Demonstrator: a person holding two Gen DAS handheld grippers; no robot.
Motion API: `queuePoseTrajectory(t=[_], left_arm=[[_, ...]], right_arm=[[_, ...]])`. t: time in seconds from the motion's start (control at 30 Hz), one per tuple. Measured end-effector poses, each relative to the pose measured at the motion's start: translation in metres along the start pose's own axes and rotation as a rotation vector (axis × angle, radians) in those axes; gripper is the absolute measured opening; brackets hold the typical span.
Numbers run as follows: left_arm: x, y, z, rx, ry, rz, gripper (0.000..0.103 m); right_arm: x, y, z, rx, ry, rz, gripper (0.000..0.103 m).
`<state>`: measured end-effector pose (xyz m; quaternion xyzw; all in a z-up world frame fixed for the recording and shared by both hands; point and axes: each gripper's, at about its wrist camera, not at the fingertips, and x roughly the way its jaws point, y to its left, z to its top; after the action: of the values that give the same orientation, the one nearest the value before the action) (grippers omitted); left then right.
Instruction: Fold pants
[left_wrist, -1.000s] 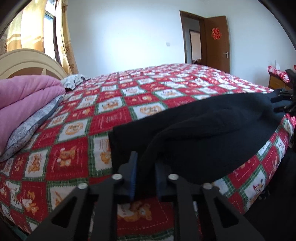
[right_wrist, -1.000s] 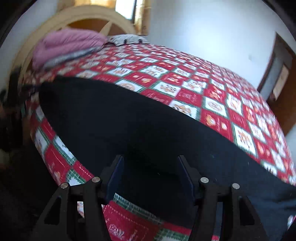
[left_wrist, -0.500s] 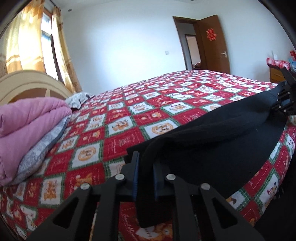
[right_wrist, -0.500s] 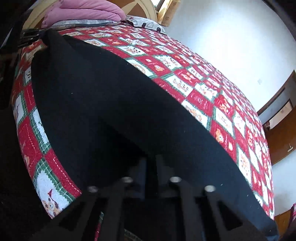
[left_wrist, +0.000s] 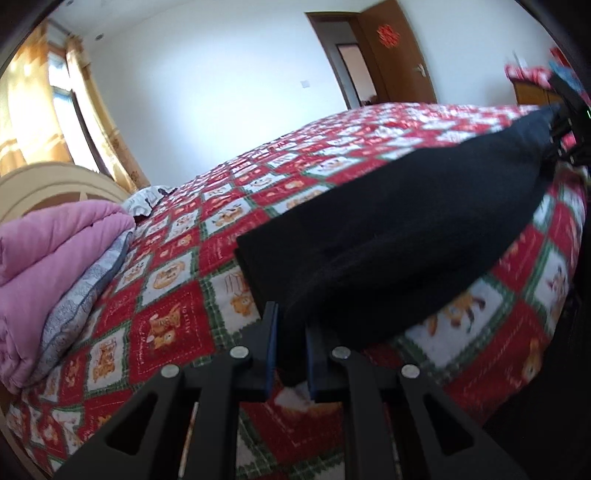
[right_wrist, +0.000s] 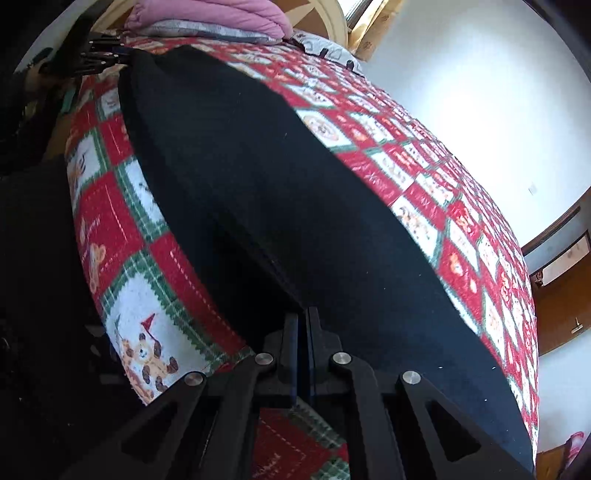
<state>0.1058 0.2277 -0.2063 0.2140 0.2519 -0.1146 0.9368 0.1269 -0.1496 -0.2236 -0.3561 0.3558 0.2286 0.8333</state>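
Black pants (left_wrist: 388, 225) lie along the near edge of a bed with a red, white and green patterned quilt (left_wrist: 173, 325). My left gripper (left_wrist: 290, 345) is shut on one end of the near edge of the pants and holds it above the quilt. My right gripper (right_wrist: 302, 332) is shut on the near edge of the pants (right_wrist: 280, 177) toward the other end. Each gripper shows in the other view: the right one at the far right (left_wrist: 565, 122), the left one at the top left (right_wrist: 96, 55). The lifted edge runs taut between them.
A folded pink quilt (left_wrist: 48, 262) on a grey pillow (left_wrist: 85, 291) lies by the cream headboard (left_wrist: 55, 184). A window with yellow curtains (left_wrist: 40, 110) is behind it. An open brown door (left_wrist: 391, 55) and a wooden cabinet (left_wrist: 535, 90) stand across the room.
My right gripper closed from open onto the pants' near edge. Both grippers have lifted that edge off the quilt, and the fabric between them has pulled taut.
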Motion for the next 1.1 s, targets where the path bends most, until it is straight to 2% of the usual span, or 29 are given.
queuePoseTrajectory(t=[0.1, 0.2, 0.33, 0.6, 0.77, 0.8, 0.83, 0.9, 0.93, 1.0, 1.03, 1.1], left_arm=[[-0.002, 0.0, -0.004, 0.011, 0.009, 0.014, 0.019], [-0.001, 0.01, -0.01, -0.045, 0.011, 0.02, 0.022], [-0.001, 0.019, -0.016, -0.128, 0.001, -0.011, 0.022], [-0.002, 0.018, -0.017, -0.158, -0.003, -0.017, 0.022], [-0.002, 0.021, -0.02, -0.193, -0.007, -0.025, 0.022], [-0.002, 0.021, -0.02, -0.198, -0.004, -0.024, 0.025], [-0.004, 0.022, -0.021, -0.202, 0.0, -0.013, 0.034], [-0.009, 0.024, -0.023, -0.217, 0.001, -0.002, 0.044], [-0.013, 0.026, -0.024, -0.224, 0.004, 0.004, 0.054], [-0.02, 0.029, -0.027, -0.229, 0.011, 0.046, 0.067], [-0.022, 0.03, -0.027, -0.23, 0.006, 0.054, 0.067], [-0.027, 0.032, -0.026, -0.235, 0.0, 0.067, 0.067]], right_arm=[[-0.001, -0.004, 0.0, 0.022, -0.004, 0.016, 0.003], [0.0, -0.003, -0.004, 0.017, 0.008, 0.032, 0.004], [-0.004, -0.003, -0.004, 0.033, -0.002, 0.033, 0.004], [-0.022, -0.004, -0.003, 0.083, -0.033, 0.062, 0.003], [-0.01, 0.009, -0.014, 0.077, 0.019, 0.11, 0.0], [-0.009, 0.014, -0.016, 0.065, 0.019, 0.109, 0.0], [-0.01, 0.016, -0.017, 0.062, 0.015, 0.098, 0.0], [-0.014, 0.014, -0.016, 0.08, -0.008, 0.09, 0.0], [-0.018, 0.011, -0.015, 0.095, -0.038, 0.072, 0.0], [-0.022, 0.004, -0.014, 0.114, -0.06, 0.057, 0.001], [-0.022, 0.003, -0.012, 0.114, -0.055, 0.055, 0.003], [-0.021, 0.003, -0.011, 0.102, -0.053, 0.024, 0.014]])
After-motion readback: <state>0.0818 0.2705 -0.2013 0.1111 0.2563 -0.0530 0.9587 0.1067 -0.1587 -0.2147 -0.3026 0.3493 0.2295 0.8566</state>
